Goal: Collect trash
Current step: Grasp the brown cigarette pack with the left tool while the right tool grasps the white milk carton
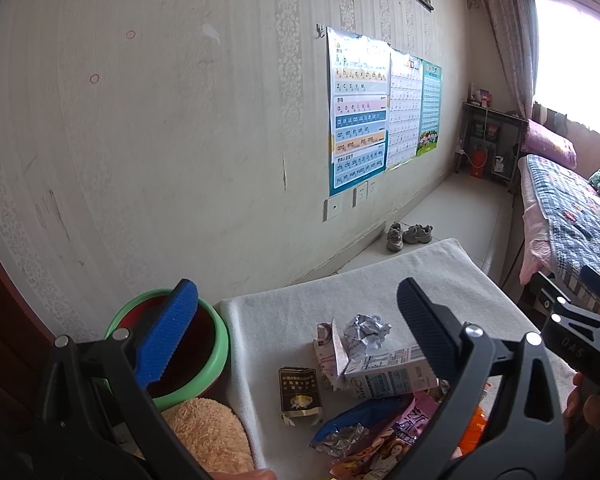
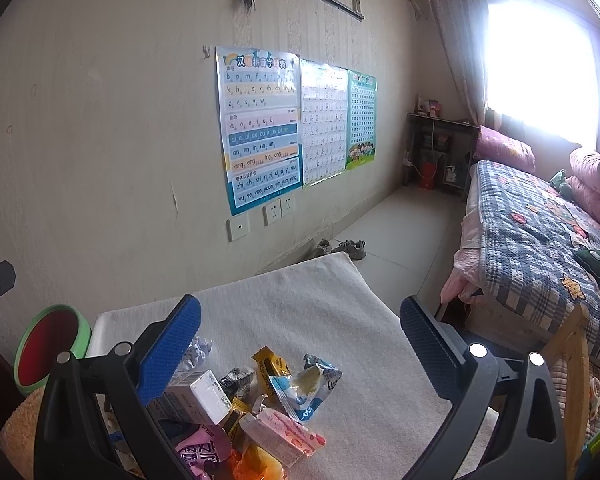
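1. While both tools are hanging over the white cloth table (image 1: pixel 284 312), the left gripper (image 1: pixel 300 332) is spreading its two fingers wide and is pinching nothing.
2. The right gripper (image 2: pixel 300 344) is also standing wide apart, with nothing between its fingers.
3. Just under them, the trash is lying in a messy pile on the near end of the table: a pink snack bag (image 1: pixel 404 424), a blue foil bag (image 1: pixel 352 424), a small pink box (image 2: pixel 288 436) and a blue and white wrapper (image 2: pixel 304 388).
4. A little farther on, a milk carton (image 1: pixel 388 372) is lying on its side, touching the pile, and a brown packet (image 1: pixel 300 396) is sitting just beside it.
5. Behind the carton, a crumpled paper ball (image 1: pixel 366 330) is resting on the cloth.
6. All of it is probably very light. The bags are looking thin, crinkly and slippery, so pinching a loose edge or corner may be working best. The carton is looking stiffer, so squeezing it across its flat sides should be fine. The paper ball is soft and will be squashing.
7. At the left edge of the table, a green bin (image 1: pixel 216 344) with a red inside is standing open, near the pile.
8. Farther away, two shoes (image 1: pixel 408 236) are lying on the floor by the wall.
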`<state>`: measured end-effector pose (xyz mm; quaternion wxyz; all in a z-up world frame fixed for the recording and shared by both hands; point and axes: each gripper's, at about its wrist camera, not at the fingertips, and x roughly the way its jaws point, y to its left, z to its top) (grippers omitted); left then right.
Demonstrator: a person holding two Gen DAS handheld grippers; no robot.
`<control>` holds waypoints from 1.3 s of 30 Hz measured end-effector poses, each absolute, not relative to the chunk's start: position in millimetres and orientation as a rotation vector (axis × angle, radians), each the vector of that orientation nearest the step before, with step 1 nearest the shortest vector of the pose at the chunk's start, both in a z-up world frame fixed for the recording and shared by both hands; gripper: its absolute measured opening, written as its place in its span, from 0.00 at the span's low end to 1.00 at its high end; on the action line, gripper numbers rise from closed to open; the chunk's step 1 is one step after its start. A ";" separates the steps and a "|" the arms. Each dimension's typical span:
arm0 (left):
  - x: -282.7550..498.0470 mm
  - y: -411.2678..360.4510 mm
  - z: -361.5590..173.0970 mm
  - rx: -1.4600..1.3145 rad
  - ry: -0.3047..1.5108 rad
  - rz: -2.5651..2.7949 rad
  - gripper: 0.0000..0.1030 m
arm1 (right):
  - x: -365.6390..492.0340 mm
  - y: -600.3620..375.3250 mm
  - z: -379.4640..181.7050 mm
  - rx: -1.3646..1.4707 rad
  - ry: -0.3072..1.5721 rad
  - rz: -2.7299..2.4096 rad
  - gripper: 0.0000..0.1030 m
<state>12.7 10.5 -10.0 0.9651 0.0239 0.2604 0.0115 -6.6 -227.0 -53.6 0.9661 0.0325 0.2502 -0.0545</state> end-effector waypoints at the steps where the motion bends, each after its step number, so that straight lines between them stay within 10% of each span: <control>1: 12.7 10.5 -10.1 0.051 0.527 0.024 0.95 | -6.2 -227.0 -54.0 0.067 0.508 -0.109 0.93; 25: 86.5 39.2 -160.0 0.050 0.984 0.021 0.95 | 17.8 -218.8 -83.8 0.094 0.673 -0.012 0.93; 33: 108.9 19.7 -207.5 0.057 1.123 -0.060 0.49 | 37.3 -205.0 -109.0 0.137 0.803 0.159 0.93; 39: 105.2 28.8 -208.2 0.042 1.112 -0.083 0.46 | 61.6 -180.9 -135.2 0.106 0.893 0.303 0.93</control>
